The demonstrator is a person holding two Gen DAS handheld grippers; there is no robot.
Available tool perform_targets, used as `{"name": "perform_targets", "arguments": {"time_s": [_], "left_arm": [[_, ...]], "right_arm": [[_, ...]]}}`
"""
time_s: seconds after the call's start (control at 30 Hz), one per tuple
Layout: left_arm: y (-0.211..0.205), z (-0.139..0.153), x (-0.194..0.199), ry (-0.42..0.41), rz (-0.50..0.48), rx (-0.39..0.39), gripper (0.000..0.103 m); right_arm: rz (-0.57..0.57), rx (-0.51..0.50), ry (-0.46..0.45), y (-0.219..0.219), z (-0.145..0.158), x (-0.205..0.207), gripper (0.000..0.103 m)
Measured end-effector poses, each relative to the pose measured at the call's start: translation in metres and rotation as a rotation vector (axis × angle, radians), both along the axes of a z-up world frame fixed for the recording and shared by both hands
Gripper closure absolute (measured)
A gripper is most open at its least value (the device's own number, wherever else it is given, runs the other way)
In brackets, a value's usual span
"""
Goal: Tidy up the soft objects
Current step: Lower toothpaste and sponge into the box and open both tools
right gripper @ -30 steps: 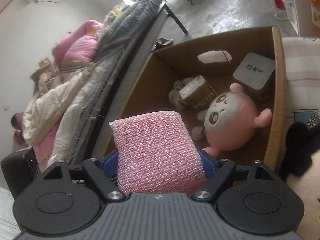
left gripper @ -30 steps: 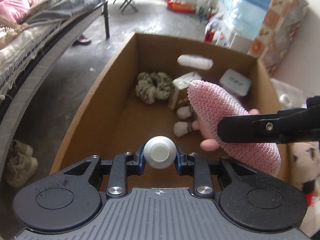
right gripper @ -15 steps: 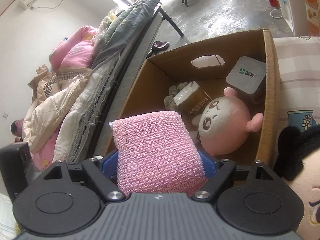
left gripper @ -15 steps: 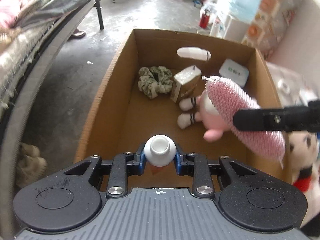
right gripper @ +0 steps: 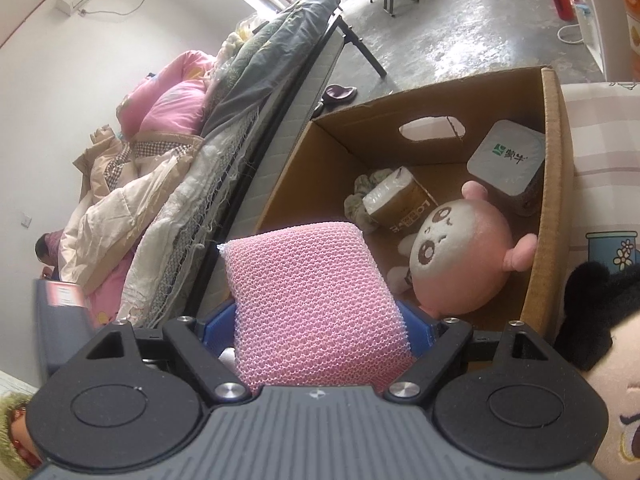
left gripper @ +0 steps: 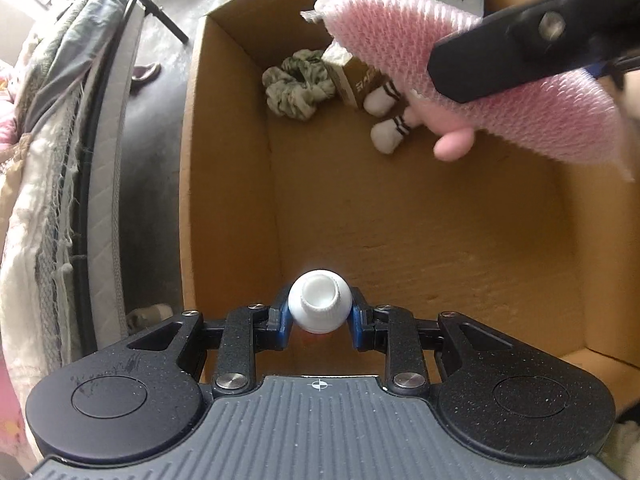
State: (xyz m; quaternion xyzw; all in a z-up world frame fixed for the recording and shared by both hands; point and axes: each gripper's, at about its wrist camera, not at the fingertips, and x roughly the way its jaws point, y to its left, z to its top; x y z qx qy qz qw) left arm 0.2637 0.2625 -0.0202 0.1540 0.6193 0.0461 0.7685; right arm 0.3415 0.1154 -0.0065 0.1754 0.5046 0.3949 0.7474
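Note:
My left gripper is shut on a small white bottle, held over the near end of the open cardboard box. My right gripper is shut on a pink mesh sponge; in the left wrist view the sponge hangs over the box's right side. Inside the box lie a pink round plush toy, a green scrunchie, a brown tissue pack and a white square tub.
A bed with piled quilts runs along the box's left side. A black-haired plush doll sits to the right of the box on a checked cloth. Concrete floor lies beyond.
My left gripper has moved forward over the box with the bottle. My right gripper has carried the sponge further over the box. Both grips are unchanged.

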Motion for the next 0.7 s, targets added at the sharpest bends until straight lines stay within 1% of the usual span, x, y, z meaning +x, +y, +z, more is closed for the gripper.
{"name": "perform_targets", "arguments": {"time_s": [0.03, 0.07, 0.17, 0.23, 0.3, 0.33, 0.47, 0.5, 0.57, 0.7], "left_arm": [[-0.001, -0.006, 0.004, 0.007, -0.003, 0.013, 0.076], [-0.001, -0.007, 0.006, -0.006, -0.016, 0.028, 0.076], [0.002, -0.006, 0.019, -0.037, -0.009, 0.003, 0.076], [0.002, -0.006, 0.029, -0.067, -0.017, 0.012, 0.076], [0.005, -0.011, 0.039, -0.085, -0.007, 0.005, 0.075], [0.007, -0.014, 0.044, -0.098, -0.003, 0.009, 0.073], [0.009, -0.016, 0.053, -0.213, -0.009, 0.052, 0.056], [0.012, -0.013, 0.054, -0.246, 0.005, 0.046, 0.054], [0.02, -0.004, 0.055, -0.29, 0.051, 0.009, 0.053], [0.033, 0.011, 0.051, -0.319, 0.134, -0.05, 0.052]], "right_arm": [[-0.002, 0.003, 0.0, 0.0, 0.0, 0.001, 0.016], [-0.003, 0.004, -0.003, -0.001, 0.0, 0.002, 0.016], [-0.01, 0.004, -0.015, -0.001, 0.001, 0.005, 0.016], [-0.022, 0.012, -0.018, -0.003, 0.001, 0.007, 0.016], [-0.038, 0.019, -0.025, -0.005, 0.002, 0.009, 0.016], [-0.045, 0.022, -0.031, -0.006, 0.003, 0.01, 0.016], [-0.055, 0.034, -0.031, -0.01, 0.004, 0.011, 0.015], [-0.056, 0.035, -0.033, -0.011, 0.004, 0.011, 0.015], [-0.061, 0.036, -0.037, -0.012, 0.004, 0.01, 0.015], [-0.059, 0.036, -0.039, -0.013, 0.006, 0.006, 0.015]]}}
